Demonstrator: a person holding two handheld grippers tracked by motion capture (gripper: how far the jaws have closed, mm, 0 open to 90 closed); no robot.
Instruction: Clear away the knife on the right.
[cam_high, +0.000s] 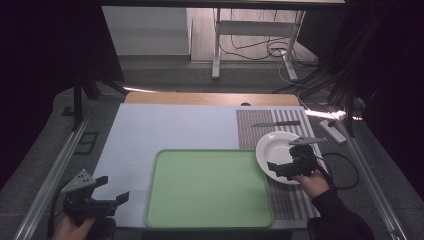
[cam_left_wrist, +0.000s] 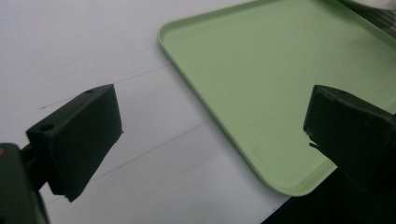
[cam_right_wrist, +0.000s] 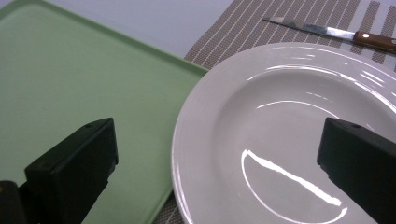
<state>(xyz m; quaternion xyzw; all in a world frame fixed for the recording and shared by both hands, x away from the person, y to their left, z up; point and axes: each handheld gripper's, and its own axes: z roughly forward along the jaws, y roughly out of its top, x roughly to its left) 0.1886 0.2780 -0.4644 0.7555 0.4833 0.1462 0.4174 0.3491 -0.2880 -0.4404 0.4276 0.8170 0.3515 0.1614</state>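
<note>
A white plate (cam_high: 272, 147) (cam_right_wrist: 289, 130) lies on a striped placemat (cam_high: 255, 125) (cam_right_wrist: 243, 32), its left rim over the edge of a green tray (cam_high: 209, 187) (cam_left_wrist: 280, 70) (cam_right_wrist: 70, 79). A knife with a wooden handle (cam_high: 276, 123) (cam_right_wrist: 327, 31) lies beyond the plate. My right gripper (cam_high: 282, 167) (cam_right_wrist: 217, 163) hovers open just above the plate's near rim, nothing between its jaws. At the table's front left corner my left gripper (cam_high: 112, 190) (cam_left_wrist: 212, 130) is open and empty, pointing toward the tray's near left corner.
The table top (cam_high: 165, 127) is covered by a pale sheet. A small grey remote-like object (cam_high: 332, 131) lies off the table's right edge. A metal rail (cam_high: 50, 180) runs along the left. Desk legs and cables (cam_high: 280, 50) stand on the floor beyond.
</note>
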